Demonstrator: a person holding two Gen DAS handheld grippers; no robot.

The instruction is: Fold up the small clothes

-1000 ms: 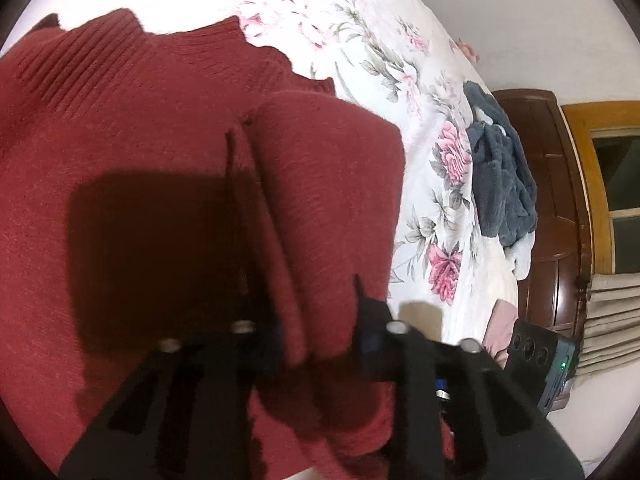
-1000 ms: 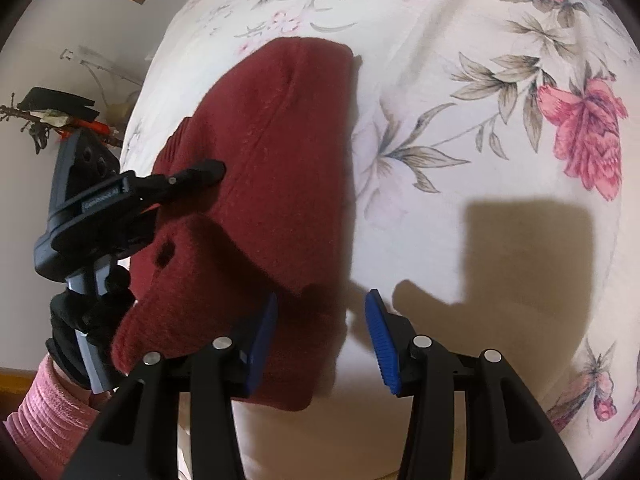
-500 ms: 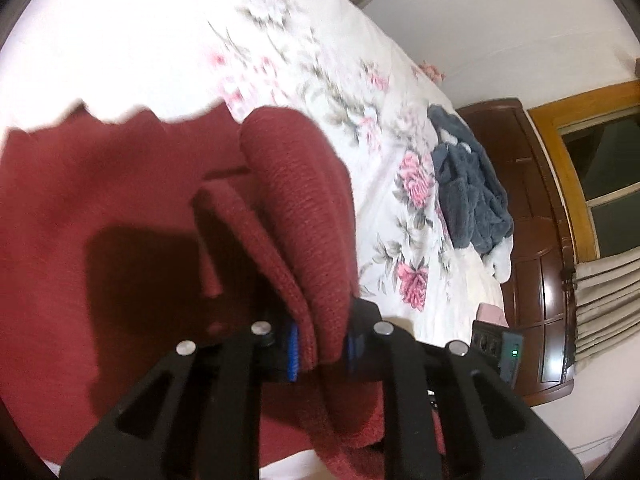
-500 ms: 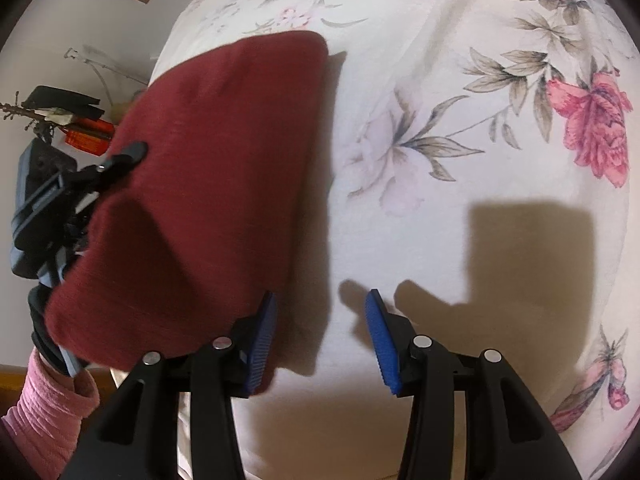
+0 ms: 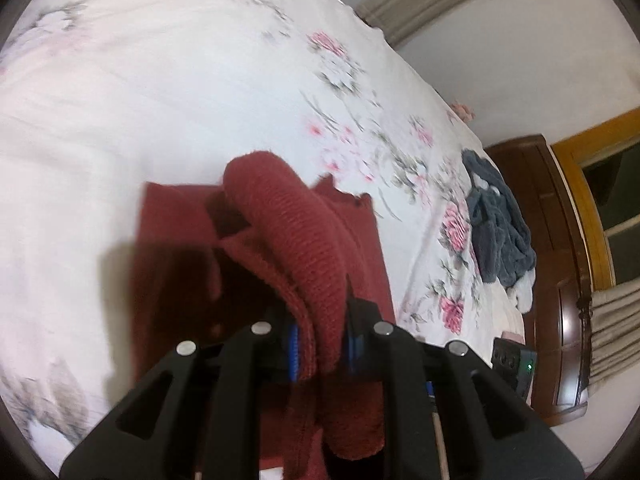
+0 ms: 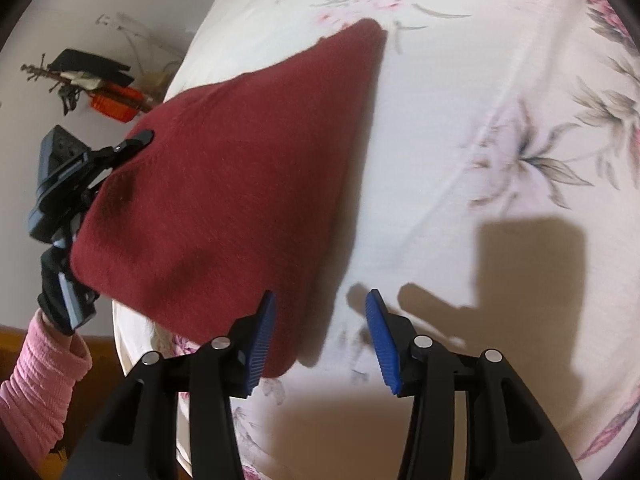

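Note:
A dark red knitted garment [image 5: 288,236] is pinched between the blue pads of my left gripper [image 5: 320,344], which is shut on a thick fold of it. The fabric arches up over the jaws and its far part hangs toward the floral bed sheet [image 5: 160,80]. In the right wrist view the same red garment [image 6: 240,184] is stretched up off the bed, held at its left edge by the left gripper [image 6: 136,142], with a pink sleeve [image 6: 36,380] below. My right gripper [image 6: 320,332] is open, empty, beside the garment's lower right corner.
A dark grey fleece garment [image 5: 496,232] lies bunched at the far right of the bed. A dark wooden cabinet [image 5: 560,280] and a curtain [image 5: 612,332] stand beyond it. The floral sheet [image 6: 480,160] stretches to the right of the red garment.
My left gripper has closed on the red fold and lifted it, so more white sheet shows beneath. In the right view the garment has risen and spread; the right gripper stays open.

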